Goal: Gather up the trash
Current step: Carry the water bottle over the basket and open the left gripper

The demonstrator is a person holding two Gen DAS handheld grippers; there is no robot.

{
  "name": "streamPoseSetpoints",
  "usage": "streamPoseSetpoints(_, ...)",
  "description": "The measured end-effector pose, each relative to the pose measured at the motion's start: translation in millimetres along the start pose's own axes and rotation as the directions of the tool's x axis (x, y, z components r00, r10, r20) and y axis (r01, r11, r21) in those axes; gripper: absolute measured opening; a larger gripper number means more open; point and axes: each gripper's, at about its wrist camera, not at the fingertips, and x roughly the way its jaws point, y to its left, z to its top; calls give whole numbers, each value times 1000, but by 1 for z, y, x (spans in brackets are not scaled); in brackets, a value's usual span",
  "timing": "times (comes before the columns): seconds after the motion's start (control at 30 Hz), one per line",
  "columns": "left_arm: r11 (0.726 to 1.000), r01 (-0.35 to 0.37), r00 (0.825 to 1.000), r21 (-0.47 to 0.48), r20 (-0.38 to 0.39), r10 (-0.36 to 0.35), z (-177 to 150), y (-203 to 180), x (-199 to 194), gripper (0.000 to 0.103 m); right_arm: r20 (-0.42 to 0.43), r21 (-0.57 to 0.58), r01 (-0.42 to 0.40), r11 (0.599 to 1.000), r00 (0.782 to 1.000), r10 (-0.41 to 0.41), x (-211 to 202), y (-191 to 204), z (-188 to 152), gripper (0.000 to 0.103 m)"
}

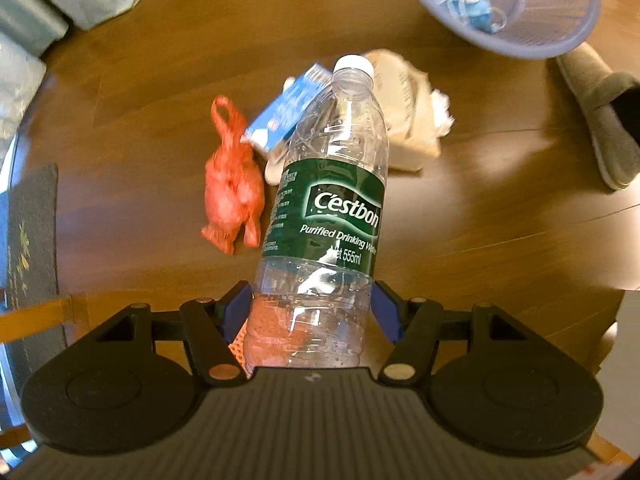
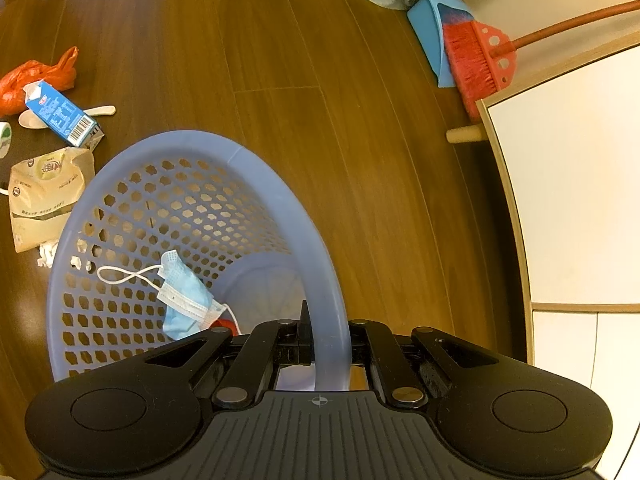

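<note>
Left gripper (image 1: 312, 312) pinches a clear plastic water bottle (image 1: 332, 216) w/ green "C'estbon" label & white cap; blue pads press its lower body on both sides, the bottle pointing away from the camera, cap at the far end. It is held above the wooden floor (image 1: 480, 208), over the remaining litter.

Beyond & below the bottle: an orange plastic bag (image 1: 234, 184) to the left, a blue-white drink carton (image 1: 288, 114) just behind the bottle w/ a pale plastic spoon (image 1: 274, 170) under it, a tan paper bag (image 1: 408, 112) to the right w/ crumpled white tissue (image 1: 442, 114) at its far-right edge. A grey slipper (image 1: 600, 120) sits at far right.

Right gripper (image 2: 326, 340) is clamped on the near rim of a lavender perforated waste basket (image 2: 240, 156), one finger inside, one outside; basket is tilted, mouth toward the litter. Inside: a blue face mask (image 2: 186, 296) w/ white ear loops on the lower wall, plus a small red item (image 2: 226, 324) beside it, mostly hidden. Far right, a red broom (image 2: 478, 60) rests in a blue dustpan (image 2: 430, 16) by a white cabinet (image 2: 572, 184).
</note>
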Motion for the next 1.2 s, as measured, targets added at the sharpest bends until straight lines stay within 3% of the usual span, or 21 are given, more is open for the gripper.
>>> streamPoseSetpoints(0.47, 992, 28, 997, 122, 63, -36, 82, -64, -39, 61, 2, 1, -2, 1000, 1000, 2, -1, 1, 0, 2)
streamPoseSetpoints(0.73, 984, 22, 994, 176, 106, -42, 131, -91, -39, 61, 2, 8, -7, 1000, 1000, 7, -1, -1, 0, 2)
streamPoseSetpoints(1.2, 973, 41, 991, 228, 111, -68, 184, -121, -23, 61, 2, 32, -19, 999, 1000, 19, 1, -6, -3, 2)
